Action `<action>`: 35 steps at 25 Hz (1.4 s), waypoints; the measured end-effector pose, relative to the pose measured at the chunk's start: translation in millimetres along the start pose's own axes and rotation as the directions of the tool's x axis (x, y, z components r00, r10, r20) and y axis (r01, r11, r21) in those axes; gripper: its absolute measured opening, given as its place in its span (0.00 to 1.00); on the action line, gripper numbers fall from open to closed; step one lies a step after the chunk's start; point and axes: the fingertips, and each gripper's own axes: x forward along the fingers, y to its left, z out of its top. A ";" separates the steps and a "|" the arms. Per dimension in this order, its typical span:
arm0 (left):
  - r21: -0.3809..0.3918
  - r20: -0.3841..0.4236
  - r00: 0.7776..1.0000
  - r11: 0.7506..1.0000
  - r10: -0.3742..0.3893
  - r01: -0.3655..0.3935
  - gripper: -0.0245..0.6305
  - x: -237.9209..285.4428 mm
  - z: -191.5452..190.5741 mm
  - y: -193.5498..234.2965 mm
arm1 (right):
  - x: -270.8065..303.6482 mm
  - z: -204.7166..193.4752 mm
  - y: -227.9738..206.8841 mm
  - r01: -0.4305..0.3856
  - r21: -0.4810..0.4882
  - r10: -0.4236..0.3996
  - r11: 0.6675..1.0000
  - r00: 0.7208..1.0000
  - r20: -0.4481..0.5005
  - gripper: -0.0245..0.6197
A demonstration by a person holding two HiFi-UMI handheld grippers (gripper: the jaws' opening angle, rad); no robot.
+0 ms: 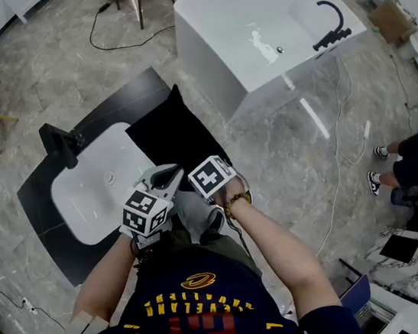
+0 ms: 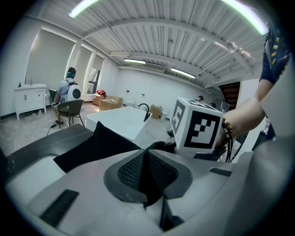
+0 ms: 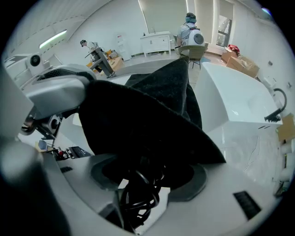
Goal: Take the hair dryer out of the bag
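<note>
1. The white bathtub (image 1: 213, 61) stands far right on the marble floor. The picture's top edge cuts off its far rim.
2. The black counter (image 1: 46, 216) lies at the left and holds a white sink (image 1: 83, 207). Its near end is hidden behind the person's arm.
3. The black bag (image 1: 173, 132) is soft and matt. It drapes from the counter's right edge towards the two grippers. In the right gripper view it fills the middle and blocks most of what is behind it.
4. The hair dryer's body shows in no view, and the bag's cloth covers whatever is inside. Its shape and colour therefore cannot be made out.
5. The left gripper (image 2: 145, 159) is just left of the bag's near end. Its jaws are drawn together with only a thin dark seam between them. It cannot be told whether any cloth is pinched in that seam.
6. The right gripper (image 3: 147, 166) is just right of the left one. Its jaws are clamped on the bag's near end, and the cloth hides their tips.
7. A coil of thin black cable (image 3: 138, 198) bunches between the right jaws, under the cloth. Where it leads is hidden.
</note>
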 end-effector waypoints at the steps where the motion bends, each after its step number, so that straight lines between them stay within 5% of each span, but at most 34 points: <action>1: -0.004 -0.003 1.000 1.000 -0.001 0.001 0.07 0.1 -1.3 -0.4 | -1.9 -5.2 1.5 0.000 -0.004 0.000 1.000 1.000 0.000 0.43; 4: -0.005 -0.009 1.000 1.000 -0.013 0.013 0.07 1.2 -1.3 -4.9 | -7.2 -21.4 2.0 0.028 -0.030 -0.029 0.999 1.000 -0.011 0.43; 8: 0.030 0.006 0.999 0.999 -0.033 0.033 0.07 6.2 8.0 -15.7 | -3.8 -13.3 8.3 -0.047 0.091 0.047 0.995 0.999 0.005 0.43; 14: 0.087 0.093 0.990 0.990 0.105 -0.113 0.07 -15.1 40.8 9.8 | -16.7 46.5 0.6 -0.029 0.066 0.015 0.997 0.978 0.207 0.43; 18: 0.101 0.030 0.995 0.990 0.092 -0.095 0.07 -10.8 19.8 9.6 | -5.3 4.8 5.3 -0.008 0.044 0.006 0.999 0.998 0.057 0.43; 26: 0.106 -0.001 0.998 0.992 0.068 -0.067 0.07 1.7 -0.9 -0.6 | -22.2 -63.0 9.5 0.002 0.017 -0.001 1.000 0.999 -0.046 0.43; 35: 0.083 -0.032 0.996 0.993 0.085 -0.082 0.07 8.0 -13.6 4.4 | -68.4 -121.7 35.6 -0.112 0.047 0.110 0.993 0.993 0.043 0.43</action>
